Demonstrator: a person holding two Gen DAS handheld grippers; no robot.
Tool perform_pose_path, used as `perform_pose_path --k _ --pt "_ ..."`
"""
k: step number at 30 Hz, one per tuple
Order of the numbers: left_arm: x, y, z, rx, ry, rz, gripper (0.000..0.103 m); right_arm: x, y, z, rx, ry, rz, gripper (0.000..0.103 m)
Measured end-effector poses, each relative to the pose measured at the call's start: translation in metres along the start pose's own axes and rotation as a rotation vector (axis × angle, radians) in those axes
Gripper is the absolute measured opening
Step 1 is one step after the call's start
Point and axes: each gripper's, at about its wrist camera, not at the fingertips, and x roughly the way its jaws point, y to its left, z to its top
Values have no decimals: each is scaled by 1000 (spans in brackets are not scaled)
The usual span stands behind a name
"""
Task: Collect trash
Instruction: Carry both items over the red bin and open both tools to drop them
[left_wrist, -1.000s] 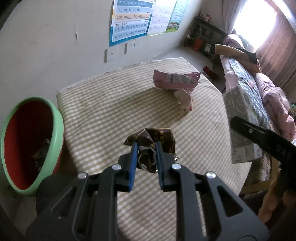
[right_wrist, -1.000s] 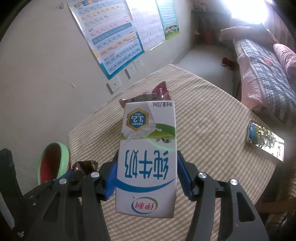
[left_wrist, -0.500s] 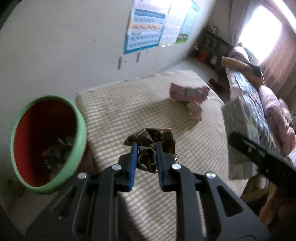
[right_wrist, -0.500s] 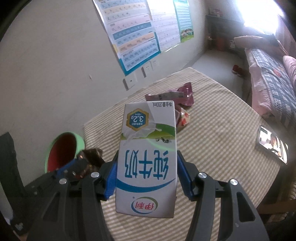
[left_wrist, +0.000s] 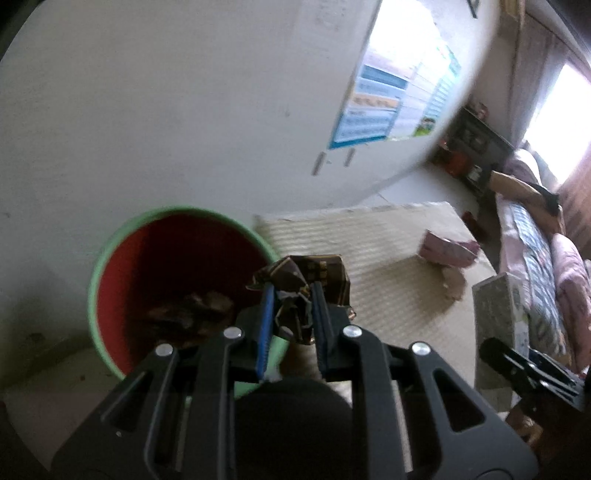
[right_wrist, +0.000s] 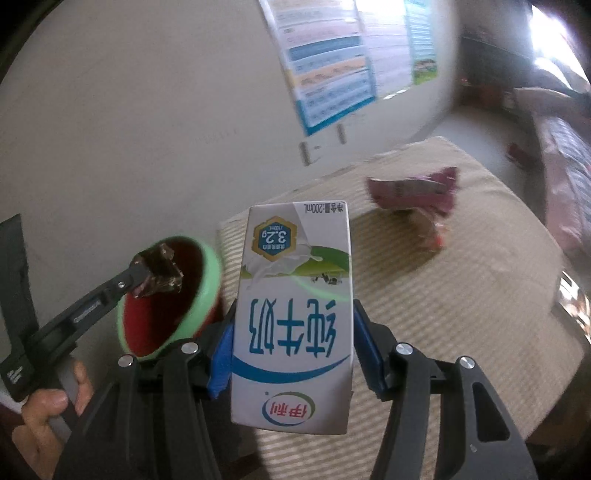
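A crumpled brown wrapper is pinched between the nearly closed left gripper at the bin's right rim. A milk carton is clamped in the right gripper, just right of the bin. A pink packet is seen on the table, well beyond the bin.
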Motion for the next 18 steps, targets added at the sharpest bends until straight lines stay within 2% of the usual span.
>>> perform_pose_path --k 6,14,18 --pt "3 43 2 -68 -7 56 19 28 43 16 -55 49 88 55" --pt "21 101 -2 -153 44 120 19 88 104 22 -113 181 185 55" --pt "28 119 -3 -179 61 135 19 110 134 22 -166 215 210 55"
